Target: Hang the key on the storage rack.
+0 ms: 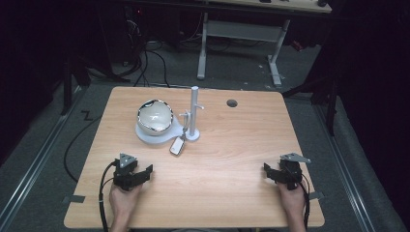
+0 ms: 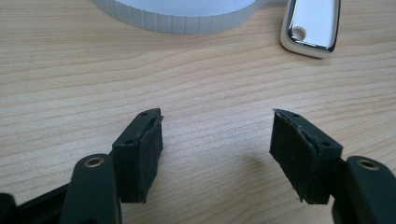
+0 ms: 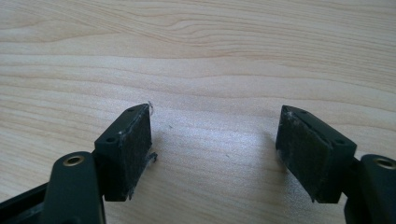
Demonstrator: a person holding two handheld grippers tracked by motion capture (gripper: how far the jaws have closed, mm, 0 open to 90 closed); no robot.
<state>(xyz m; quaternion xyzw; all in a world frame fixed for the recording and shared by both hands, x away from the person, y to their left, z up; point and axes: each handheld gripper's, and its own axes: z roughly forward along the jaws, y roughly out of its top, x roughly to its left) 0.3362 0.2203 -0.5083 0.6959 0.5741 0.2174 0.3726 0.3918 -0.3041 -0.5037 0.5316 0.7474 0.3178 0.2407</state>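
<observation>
Left gripper view: ahead of the jaws, the white ribbed round base [image 2: 180,16] and the white-and-silver key fob [image 2: 310,25] are both cut by the top edge. High view: fob detail too small to tell.

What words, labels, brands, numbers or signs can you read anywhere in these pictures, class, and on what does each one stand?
None can be read.
The white key fob shows a plain silver face with no print.
The round white base and the white stand carry no lettering.
The left gripper and right gripper show bare black pads.
</observation>
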